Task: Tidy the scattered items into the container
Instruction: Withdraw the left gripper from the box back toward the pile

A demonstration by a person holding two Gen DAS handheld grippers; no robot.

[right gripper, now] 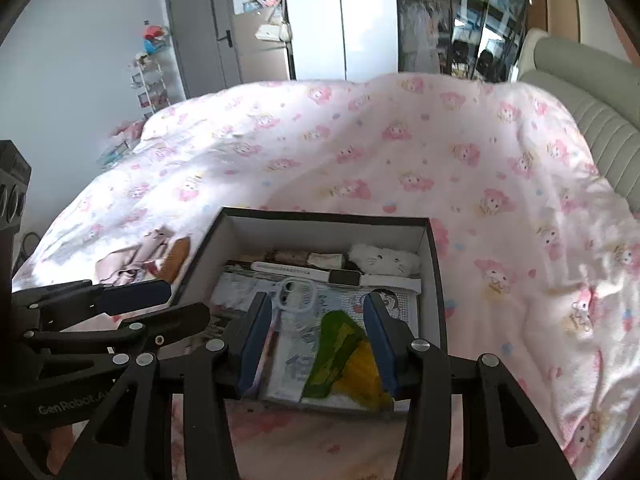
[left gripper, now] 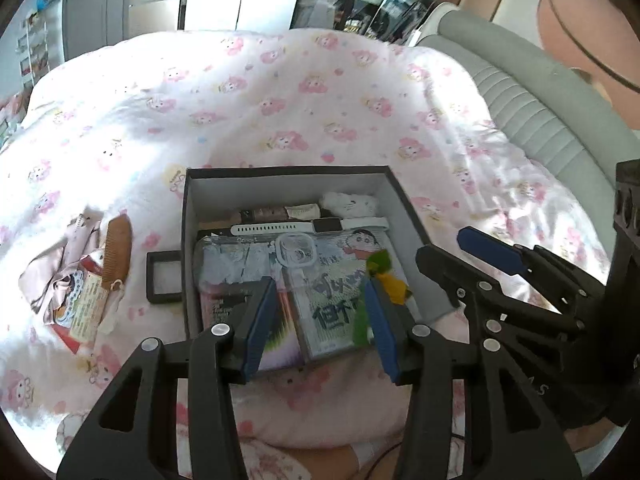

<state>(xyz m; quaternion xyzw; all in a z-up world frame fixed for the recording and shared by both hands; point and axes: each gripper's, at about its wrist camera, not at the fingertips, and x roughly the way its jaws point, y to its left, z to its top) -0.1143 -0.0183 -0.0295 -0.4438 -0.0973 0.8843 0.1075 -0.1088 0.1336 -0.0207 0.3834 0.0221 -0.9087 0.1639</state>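
Spread across the bed: a pink quilt point(left gripper: 280, 100), soft and rumpled, so expect anything on it to sink and tilt under a push.

Sitting on it, straight ahead of both tools: the box point(left gripper: 288, 174), open-topped and already layered with flat packs, a watch point(left gripper: 304, 227) and a white plush point(left gripper: 348, 204) along the far wall.

Hovering over its near end: the left gripper point(left gripper: 320, 312), fingers spread and pinching nothing, and just beside it, toward the box's right wall, the right gripper point(right gripper: 316, 340), likewise spread and empty.

Judged left to tidy, all on the quilt to the box's left:
- a crumpled cloth point(left gripper: 52, 276) with printed packets lying on it
- a brown comb point(left gripper: 118, 248) resting on that cloth's near edge
- a small black frame point(left gripper: 164, 276) touching the box's outer wall

Lying inside on the packs, in the right wrist view between the right tool's fingers but not squeezed by them: a green-and-yellow scrap point(right gripper: 344, 356). Looks delivered; in the left wrist view it sits close against one left pad, so check for clinging before swinging away.

For the next pick, better to send the left tool, being nearer. Take the frame first. Come down steeply, straddle one rim and close firmly rather than scooping into the bedding. Lift clear of the box wall before crossing over. For the comb, grip across its narrow width near the middle, apart from the packets, so nothing else rides along.
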